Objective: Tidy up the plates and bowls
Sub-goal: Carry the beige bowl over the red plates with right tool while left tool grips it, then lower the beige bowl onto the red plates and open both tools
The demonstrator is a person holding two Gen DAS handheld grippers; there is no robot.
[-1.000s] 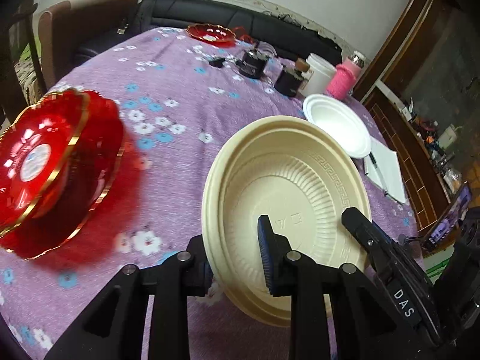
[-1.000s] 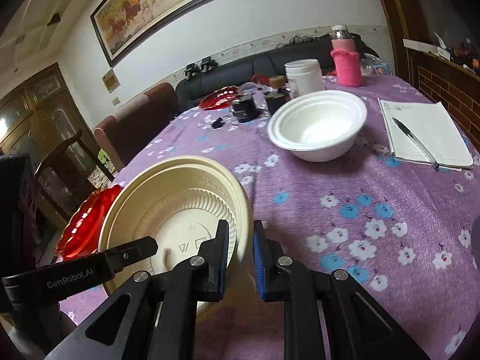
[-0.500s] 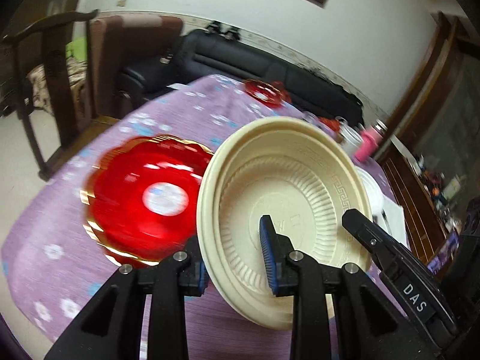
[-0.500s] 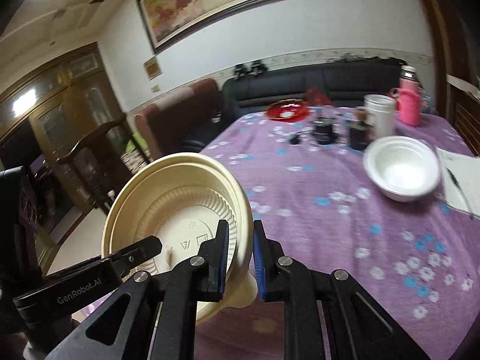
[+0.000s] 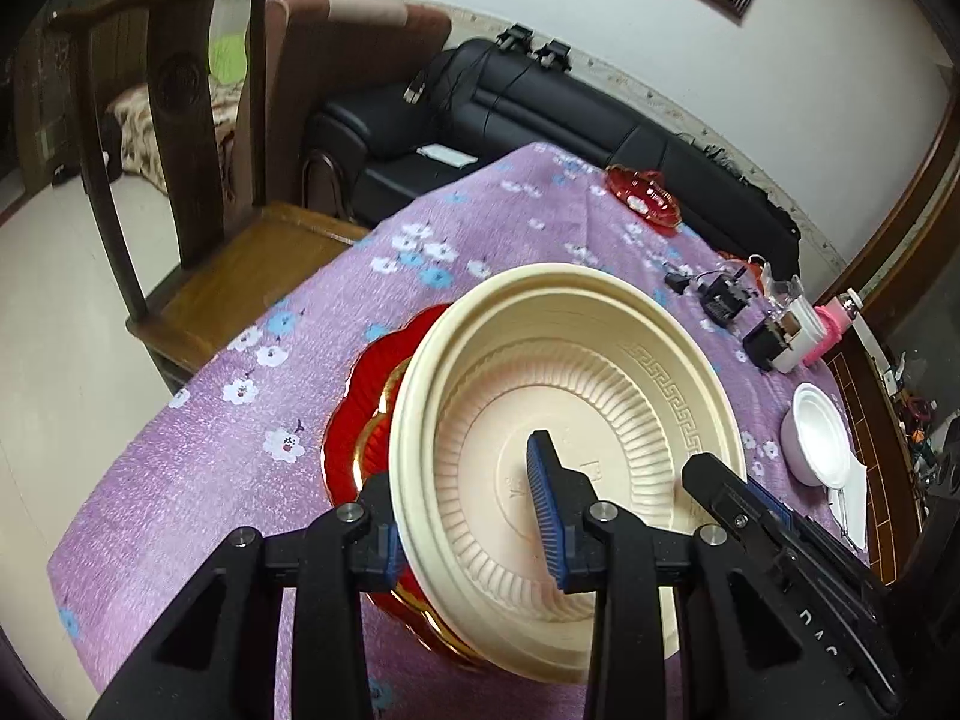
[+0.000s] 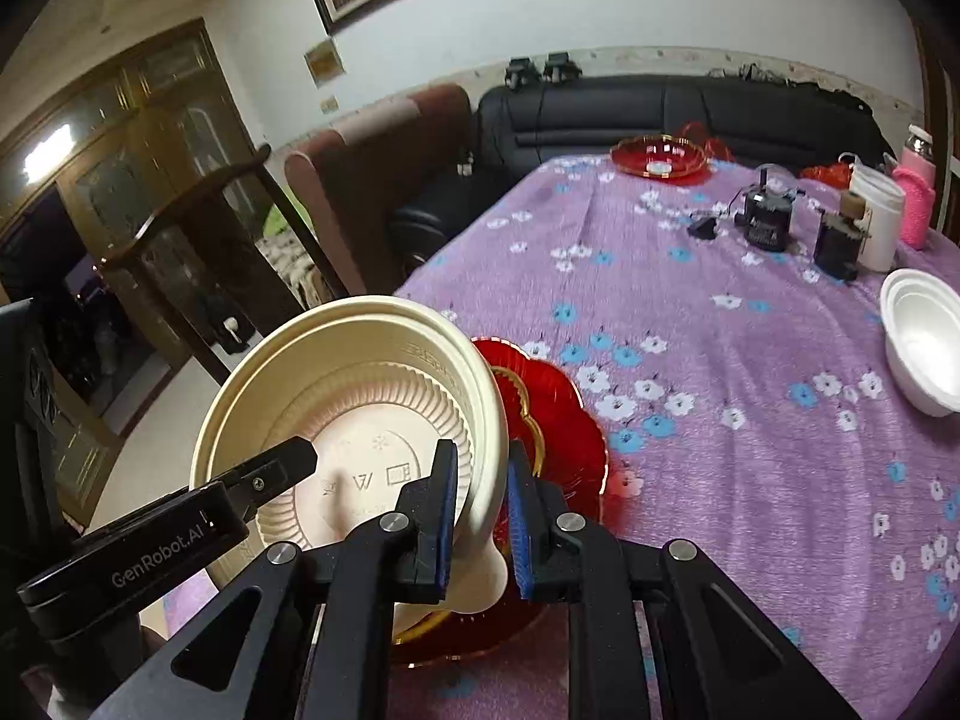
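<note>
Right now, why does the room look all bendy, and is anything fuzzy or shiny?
Left wrist view: the fisheye lens bows the wooden chair and walls; the cream plate is sharp. Right wrist view: the red plate smears at its near edge, the cabinet shows a bright glare, and the corners go black.

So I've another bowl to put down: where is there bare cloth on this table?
Bare cloth runs between the red plate under the cream plate and the white bowl, and on toward the far red dish. It is crowded by the black gadgets, white cup and pink bottle.
</note>
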